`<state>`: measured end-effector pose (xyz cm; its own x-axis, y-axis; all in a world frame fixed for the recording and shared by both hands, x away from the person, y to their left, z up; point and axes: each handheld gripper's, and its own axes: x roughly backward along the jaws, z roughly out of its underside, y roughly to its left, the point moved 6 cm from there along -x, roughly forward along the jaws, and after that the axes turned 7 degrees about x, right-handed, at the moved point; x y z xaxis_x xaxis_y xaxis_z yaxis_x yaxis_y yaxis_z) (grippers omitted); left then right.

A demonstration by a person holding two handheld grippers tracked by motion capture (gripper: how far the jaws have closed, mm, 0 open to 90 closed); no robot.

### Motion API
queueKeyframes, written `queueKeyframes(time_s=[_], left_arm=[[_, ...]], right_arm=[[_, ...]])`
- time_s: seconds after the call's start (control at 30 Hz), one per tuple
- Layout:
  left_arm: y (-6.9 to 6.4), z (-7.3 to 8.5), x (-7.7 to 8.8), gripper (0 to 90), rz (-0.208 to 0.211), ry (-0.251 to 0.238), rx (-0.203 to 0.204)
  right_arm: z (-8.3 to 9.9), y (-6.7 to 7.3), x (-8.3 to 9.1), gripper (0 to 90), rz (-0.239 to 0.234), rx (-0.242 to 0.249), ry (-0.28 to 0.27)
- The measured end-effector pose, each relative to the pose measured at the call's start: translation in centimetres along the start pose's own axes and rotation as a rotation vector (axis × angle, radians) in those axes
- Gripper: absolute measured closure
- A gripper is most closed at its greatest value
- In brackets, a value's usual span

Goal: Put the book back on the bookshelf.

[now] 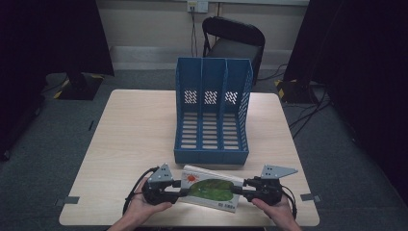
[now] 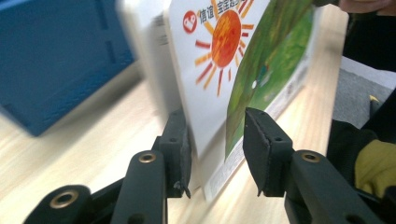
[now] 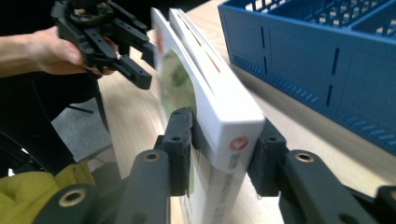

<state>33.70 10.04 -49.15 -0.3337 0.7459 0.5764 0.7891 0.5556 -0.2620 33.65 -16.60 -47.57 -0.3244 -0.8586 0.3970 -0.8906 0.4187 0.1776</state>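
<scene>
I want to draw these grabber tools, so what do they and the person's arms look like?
Each hand-held gripper, left and right, is black, with two chunky flat-padded jaws joined by arms with brass-coloured rivets. A grey three-cornered plate sits on top of each, and a black cable loops away from the body. The person's forearms are bare, with no sleeves showing.

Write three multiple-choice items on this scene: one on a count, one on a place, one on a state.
1. How many compartments has the blue file rack? A two, B five, C three.
2. Where is the book? A at the near side of the table, B inside a compartment, C on the chair.
3. The right gripper is: A open and empty, B clamped on the book's end, C resting in the rack.

Key: C, two dividers split it; A, it sits before the rack's front wall; B, both jaws press the book's sides.
</scene>
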Motion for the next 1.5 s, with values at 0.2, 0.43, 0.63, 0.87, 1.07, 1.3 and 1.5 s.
queueKeyframes(time_s=[0.2,0.43,0.63,0.87,1.07,1.3,1.5], left_arm=[[0.6,0.5,-0.9,51.0,-0.007,0.039,0.008],[1.0,0.5,-0.9,46.7,0.007,0.040,0.027],[1.4,0.4,-0.3,39.2,-0.023,0.030,0.049],[1.7,0.8,-0.8,50.6,-0.024,0.060,0.044],[1.5,1.1,-1.2,60.3,-0.049,0.094,-0.006],[1.3,1.3,-1.1,60.2,-0.053,0.106,-0.030],[1.3,1.4,-1.3,61.3,-0.058,0.116,-0.031]], right_arm=[[0.0,0.5,-0.2,67.9,-0.042,0.010,0.006],[-0.2,1.3,-0.8,69.4,-0.053,0.045,0.026],[-1.3,1.6,-1.0,74.1,-0.025,0.117,0.026],[-1.7,1.7,-1.2,74.9,-0.033,0.147,0.028],[-1.1,2.2,-1.3,72.1,-0.059,0.102,0.002],[0.5,2.7,-3.0,64.9,-0.091,0.097,0.090],[0.6,3.2,-4.7,58.3,-0.042,0.131,0.120]])
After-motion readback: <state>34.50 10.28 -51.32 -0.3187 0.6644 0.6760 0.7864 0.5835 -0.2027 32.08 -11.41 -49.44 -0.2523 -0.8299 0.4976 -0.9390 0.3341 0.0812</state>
